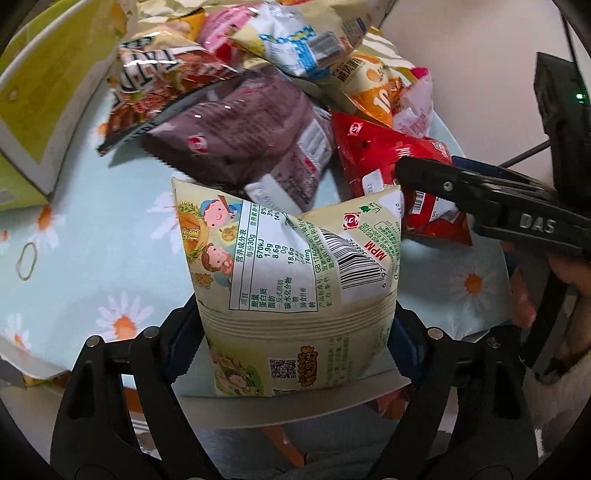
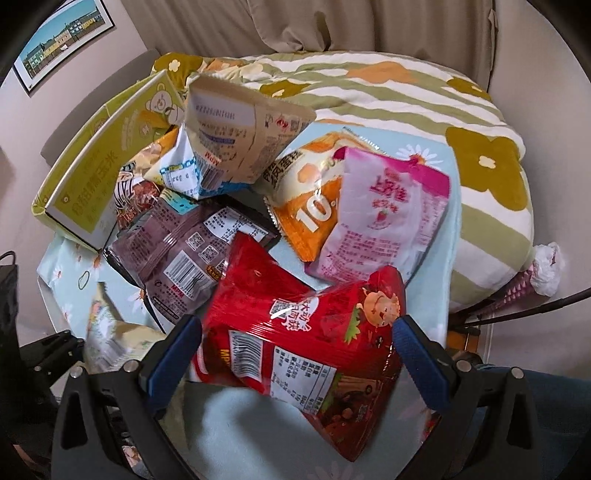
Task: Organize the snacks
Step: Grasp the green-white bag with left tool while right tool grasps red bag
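Right gripper (image 2: 297, 345) wide open, red snack bag (image 2: 306, 332) lying between the blue pads (image 2: 173, 354), not pinched. Ahead of jaws: dark purple bag (image 2: 184, 254), orange bag (image 2: 310, 203), pink bag (image 2: 384, 218). Green box (image 2: 85, 173) far ahead-left.

A framed picture (image 2: 62, 42) of coloured buildings hangs on the pale wall (image 2: 125, 55) — upper left. Beige curtains (image 2: 332, 26) hang behind a green-striped, flower-patterned quilt (image 2: 424, 96). A daisy-print cloth (image 1: 92, 240) covers the table — soft, even light.
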`<action>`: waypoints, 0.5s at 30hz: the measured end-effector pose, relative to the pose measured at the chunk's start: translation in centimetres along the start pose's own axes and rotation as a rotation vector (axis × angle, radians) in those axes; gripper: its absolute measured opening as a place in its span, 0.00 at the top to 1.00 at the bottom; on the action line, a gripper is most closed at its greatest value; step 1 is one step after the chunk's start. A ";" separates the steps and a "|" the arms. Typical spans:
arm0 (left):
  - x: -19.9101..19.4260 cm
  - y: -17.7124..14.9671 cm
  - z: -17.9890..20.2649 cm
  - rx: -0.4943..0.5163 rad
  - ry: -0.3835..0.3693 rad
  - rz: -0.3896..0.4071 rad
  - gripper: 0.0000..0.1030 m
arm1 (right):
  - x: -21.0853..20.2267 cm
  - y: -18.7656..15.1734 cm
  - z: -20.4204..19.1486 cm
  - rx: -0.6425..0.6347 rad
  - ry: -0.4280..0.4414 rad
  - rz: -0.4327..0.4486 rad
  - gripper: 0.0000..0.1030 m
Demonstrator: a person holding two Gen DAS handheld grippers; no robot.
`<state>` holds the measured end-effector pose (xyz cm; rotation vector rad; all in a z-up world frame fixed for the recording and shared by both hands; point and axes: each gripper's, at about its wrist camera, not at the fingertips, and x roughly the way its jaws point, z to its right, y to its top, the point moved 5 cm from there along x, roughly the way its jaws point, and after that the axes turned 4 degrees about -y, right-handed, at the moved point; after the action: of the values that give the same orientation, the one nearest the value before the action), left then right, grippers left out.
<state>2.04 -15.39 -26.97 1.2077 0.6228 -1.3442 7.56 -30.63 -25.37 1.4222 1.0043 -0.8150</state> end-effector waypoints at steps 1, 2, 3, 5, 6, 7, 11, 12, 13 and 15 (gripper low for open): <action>-0.2 -0.2 -0.2 -0.003 0.004 0.003 0.17 | 0.2 0.0 -0.1 -0.002 0.001 -0.003 0.00; -0.5 -0.3 -0.4 -0.004 0.006 0.003 0.17 | 0.4 0.0 -0.2 -0.002 0.002 -0.007 0.00; -0.7 -0.5 -0.7 -0.008 0.008 0.005 0.17 | 0.6 0.1 -0.2 0.000 0.002 -0.009 0.00; -1.3 -0.8 -1.2 -0.015 0.012 0.011 0.17 | 0.8 0.3 -0.1 0.006 0.004 -0.016 0.00; -1.5 -0.9 -1.4 -0.018 0.014 0.014 0.17 | 0.9 0.3 -0.2 0.009 0.004 -0.018 0.00; -1.7 -1.0 -1.5 -0.020 0.016 0.017 0.17 | 1.0 0.3 -0.1 0.013 0.001 -0.019 0.00; -2.4 -1.1 -1.2 -0.021 0.028 0.028 0.17 | 1.4 0.3 0.0 0.009 -0.026 -0.004 0.00; -2.5 -1.1 -1.2 -0.019 0.032 0.030 0.17 | 1.4 0.3 0.0 0.011 -0.033 0.002 0.00; -2.7 -1.2 -1.3 -0.016 0.035 0.032 0.17 | 1.5 0.2 0.0 0.014 -0.038 0.006 0.00; -2.6 -0.9 -0.7 -0.015 0.038 0.035 0.17 | 1.8 0.0 0.0 0.014 -0.048 0.011 0.00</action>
<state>0.82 -13.56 -25.09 1.2284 0.6348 -1.2879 8.28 -30.40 -27.04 1.4130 0.9551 -0.8458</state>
